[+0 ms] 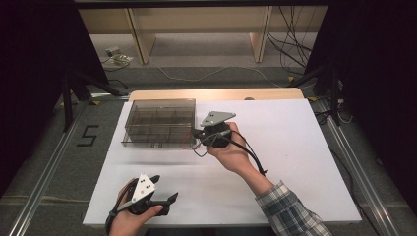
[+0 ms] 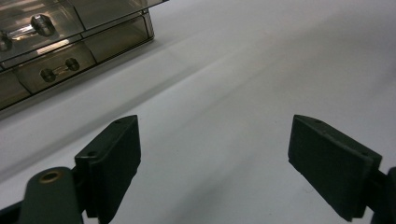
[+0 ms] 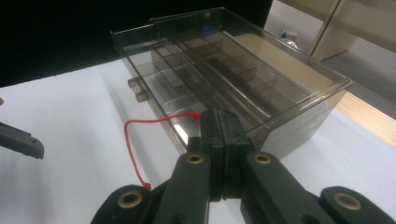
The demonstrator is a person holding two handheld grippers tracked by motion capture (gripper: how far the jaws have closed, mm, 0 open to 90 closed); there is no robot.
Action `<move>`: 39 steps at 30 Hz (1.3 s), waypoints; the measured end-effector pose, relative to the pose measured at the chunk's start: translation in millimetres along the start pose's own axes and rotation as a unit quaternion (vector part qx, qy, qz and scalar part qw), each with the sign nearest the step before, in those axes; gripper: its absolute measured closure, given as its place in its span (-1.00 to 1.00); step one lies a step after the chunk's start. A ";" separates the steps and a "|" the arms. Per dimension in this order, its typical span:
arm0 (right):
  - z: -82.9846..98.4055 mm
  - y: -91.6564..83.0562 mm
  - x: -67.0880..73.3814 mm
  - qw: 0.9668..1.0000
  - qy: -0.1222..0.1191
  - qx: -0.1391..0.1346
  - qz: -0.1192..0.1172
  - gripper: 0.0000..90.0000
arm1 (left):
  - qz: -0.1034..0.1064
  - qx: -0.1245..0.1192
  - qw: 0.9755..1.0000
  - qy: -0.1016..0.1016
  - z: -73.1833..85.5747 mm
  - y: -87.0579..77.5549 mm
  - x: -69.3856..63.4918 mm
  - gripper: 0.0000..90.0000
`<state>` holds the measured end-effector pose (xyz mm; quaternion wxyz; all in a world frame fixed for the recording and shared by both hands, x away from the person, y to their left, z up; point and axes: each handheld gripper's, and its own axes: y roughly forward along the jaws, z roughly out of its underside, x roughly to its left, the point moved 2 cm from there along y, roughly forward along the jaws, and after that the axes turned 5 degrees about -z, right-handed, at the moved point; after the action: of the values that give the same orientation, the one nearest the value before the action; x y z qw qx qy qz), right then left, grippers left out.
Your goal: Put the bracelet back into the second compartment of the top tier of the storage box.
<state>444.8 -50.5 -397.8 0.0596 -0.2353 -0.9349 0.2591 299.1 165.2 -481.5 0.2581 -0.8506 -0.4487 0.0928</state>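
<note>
**Right gripper pinching a red string at the drawer box**

A smoky clear plastic drawer box (image 1: 160,120) sits toward the far left part of the white table (image 1: 295,162). Its inner dividers form several compartments, and small drawers with round knobs face the near edge; what the drawers contain cannot be made out. The right gripper (image 3: 218,122) is at the box's near right corner, jaws pressed together on a thin red string (image 3: 133,149) that loops down beside the box. The left gripper (image 2: 214,163) hovers near the table's near left corner, jaws spread wide, holding nothing.
</note>
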 end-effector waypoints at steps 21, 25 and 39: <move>-7.6 11.7 3.6 1.000 -0.006 0.003 -0.007 1.00 | 0.001 -0.001 1.000 -0.001 -0.2 -0.4 0.1 -0.62; -9.5 13.6 3.9 1.000 -0.007 0.002 -0.007 1.00 | 0.001 -0.001 1.000 -0.001 -0.2 -0.5 0.2 -0.62; -12.1 19.5 2.5 1.000 -0.006 0.004 -0.007 1.00 | 0.001 -0.001 1.000 0.001 -0.1 -0.3 0.1 -0.62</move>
<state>453.4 -29.1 -397.4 0.0563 -0.2267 -0.9360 0.2635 299.0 165.4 -481.2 0.2576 -0.8514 -0.4475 0.0924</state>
